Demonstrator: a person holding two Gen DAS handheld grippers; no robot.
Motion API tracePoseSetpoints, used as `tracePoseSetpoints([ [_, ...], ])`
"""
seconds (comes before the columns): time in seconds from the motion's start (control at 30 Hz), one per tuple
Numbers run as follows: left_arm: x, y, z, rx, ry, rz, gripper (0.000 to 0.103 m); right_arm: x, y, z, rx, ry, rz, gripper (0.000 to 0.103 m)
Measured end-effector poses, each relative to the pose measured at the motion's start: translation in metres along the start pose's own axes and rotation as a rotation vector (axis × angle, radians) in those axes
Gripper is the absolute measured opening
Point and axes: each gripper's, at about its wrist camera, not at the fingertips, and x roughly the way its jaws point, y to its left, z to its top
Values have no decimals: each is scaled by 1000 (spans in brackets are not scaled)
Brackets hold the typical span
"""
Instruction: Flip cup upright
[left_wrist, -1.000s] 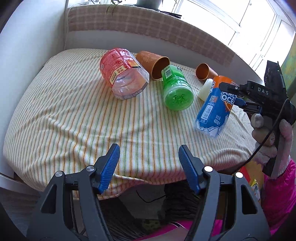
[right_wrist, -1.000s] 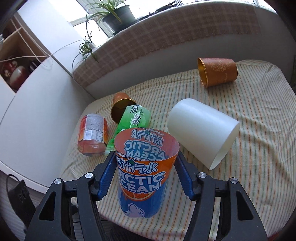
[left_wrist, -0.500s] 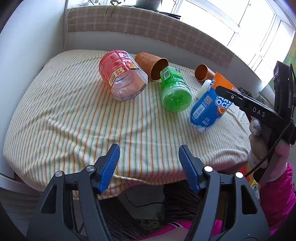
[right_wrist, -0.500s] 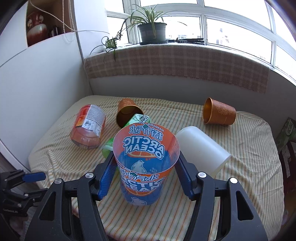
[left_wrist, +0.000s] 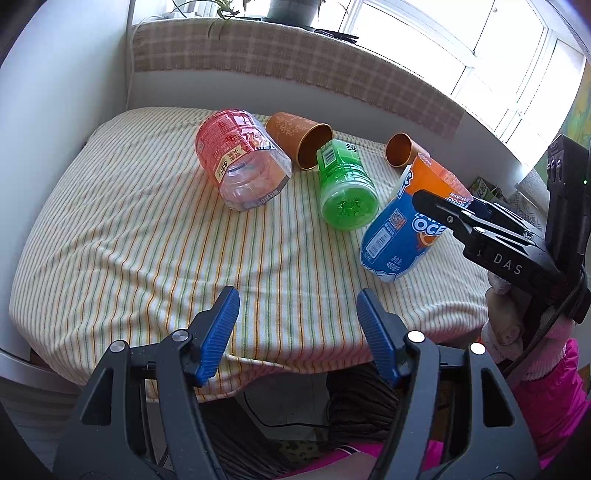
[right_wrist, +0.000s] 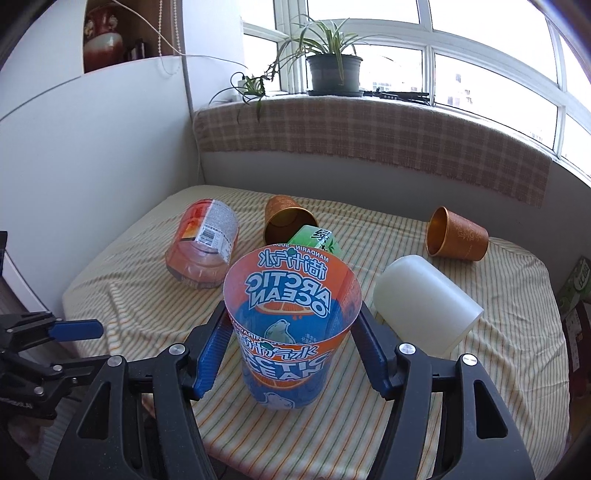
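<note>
An orange-and-blue "Arctic Ocean" plastic cup (right_wrist: 284, 332) is gripped at its sides by my right gripper (right_wrist: 291, 314), which is shut on it. Its open mouth faces the right wrist camera. From the left wrist view the cup (left_wrist: 399, 229) leans, base down-left near the striped cloth and mouth up-right, with the right gripper (left_wrist: 428, 201) and a hand behind it. My left gripper (left_wrist: 295, 306) hangs open over the table's front edge, holding nothing.
Lying on their sides on the striped tablecloth (left_wrist: 147, 240) are a red-labelled clear jar (left_wrist: 240, 162), a green cup (left_wrist: 343, 184), two copper cups (left_wrist: 299, 138) (left_wrist: 400, 149) and a white cup (right_wrist: 424, 302). A wall and a window ledge bound the table's left and back.
The right gripper has rotated the Arctic Ocean cup from nearly lying flat toward standing, its base coming down to the cloth. The left gripper has barely moved.
</note>
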Motion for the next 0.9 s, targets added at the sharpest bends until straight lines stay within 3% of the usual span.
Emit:
tracePoseSetpoints([
  [0.27,-4,2,0,-3,-9,1,68,1,19,-3,-47,-4,10,65],
  [0.43,-5,5,1,-8,-14,2,68,-1,26,-3,-70,-13,6,71],
  [0.9,-13,0,22,12,-83,12,68,-29,18,-7,-30,-47,12,77],
])
